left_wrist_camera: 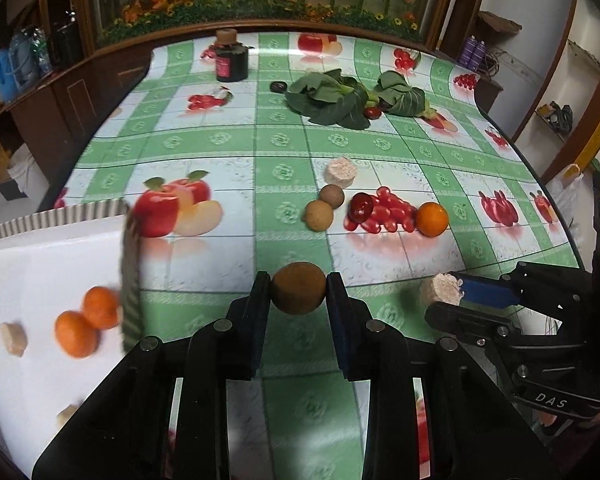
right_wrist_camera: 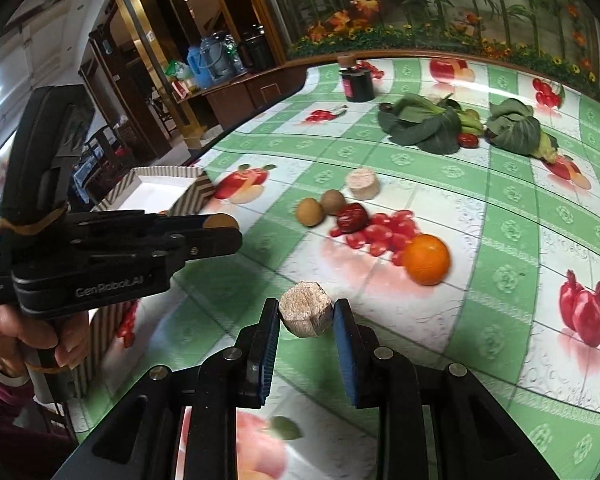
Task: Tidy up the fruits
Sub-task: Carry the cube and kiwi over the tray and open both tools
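My left gripper [left_wrist_camera: 298, 290] is shut on a brown round fruit [left_wrist_camera: 298, 288], held above the table just right of the white tray [left_wrist_camera: 40, 268]. The tray holds two oranges [left_wrist_camera: 88, 320] and pale chunks. My right gripper [right_wrist_camera: 306, 314] is shut on a pale beige cake-like piece [right_wrist_camera: 305, 314]; it also shows in the left wrist view [left_wrist_camera: 442, 295]. On the table lie two brown fruits [left_wrist_camera: 325, 208], a dark red fruit [left_wrist_camera: 361, 205], an orange [left_wrist_camera: 432, 219] and another pale piece [left_wrist_camera: 340, 171].
A dark jar [left_wrist_camera: 231, 58] stands at the far side of the table. Leafy greens [left_wrist_camera: 340, 98] with small dark red fruits lie at the back. The table's right edge [left_wrist_camera: 556, 200] is close. The left gripper body [right_wrist_camera: 112, 252] fills the right wrist view's left side.
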`<state>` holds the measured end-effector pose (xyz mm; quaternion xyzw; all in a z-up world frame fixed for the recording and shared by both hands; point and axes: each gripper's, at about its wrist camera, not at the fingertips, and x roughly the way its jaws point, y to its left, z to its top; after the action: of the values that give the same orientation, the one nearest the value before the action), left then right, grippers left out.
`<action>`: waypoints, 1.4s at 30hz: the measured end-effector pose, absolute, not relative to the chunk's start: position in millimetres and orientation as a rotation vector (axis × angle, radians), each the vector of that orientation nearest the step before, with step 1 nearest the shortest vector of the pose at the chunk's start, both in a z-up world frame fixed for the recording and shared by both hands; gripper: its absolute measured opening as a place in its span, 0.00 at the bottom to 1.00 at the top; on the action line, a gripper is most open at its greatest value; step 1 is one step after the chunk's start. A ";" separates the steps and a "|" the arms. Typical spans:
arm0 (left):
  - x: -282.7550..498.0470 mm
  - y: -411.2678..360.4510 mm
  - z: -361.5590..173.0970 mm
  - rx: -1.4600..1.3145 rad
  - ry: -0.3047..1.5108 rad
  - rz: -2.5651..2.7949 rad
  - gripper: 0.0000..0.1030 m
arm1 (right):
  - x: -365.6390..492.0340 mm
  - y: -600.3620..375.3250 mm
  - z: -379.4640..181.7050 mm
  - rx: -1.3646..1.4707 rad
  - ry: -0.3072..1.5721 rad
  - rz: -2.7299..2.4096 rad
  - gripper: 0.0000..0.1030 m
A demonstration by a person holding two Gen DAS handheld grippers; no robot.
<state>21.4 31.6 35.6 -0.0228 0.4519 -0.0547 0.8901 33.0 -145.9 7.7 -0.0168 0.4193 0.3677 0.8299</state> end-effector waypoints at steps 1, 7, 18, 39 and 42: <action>15.5 35.4 37.6 -0.045 0.931 -0.105 0.27 | 29.9 -142.4 9.1 -0.037 0.888 0.788 0.26; -15.0 62.3 44.2 -0.033 0.902 -0.033 0.27 | 11.7 -118.4 18.7 -0.057 0.869 0.840 0.26; -58.1 123.3 48.5 -0.045 0.862 0.107 0.27 | -18.8 -62.6 31.1 -0.129 0.846 0.933 0.26; -108.0 209.4 32.7 -0.135 0.893 0.259 0.27 | -67.8 33.4 29.3 -0.284 0.856 1.129 0.26; -108.9 212.6 29.6 -0.138 0.902 0.262 0.27 | -69.9 42.7 24.0 -0.302 0.871 1.143 0.26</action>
<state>-108.9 212.6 29.6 -0.0662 0.4344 0.1260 0.8894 -69.9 42.7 24.0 -0.1380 0.3973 0.5217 0.7423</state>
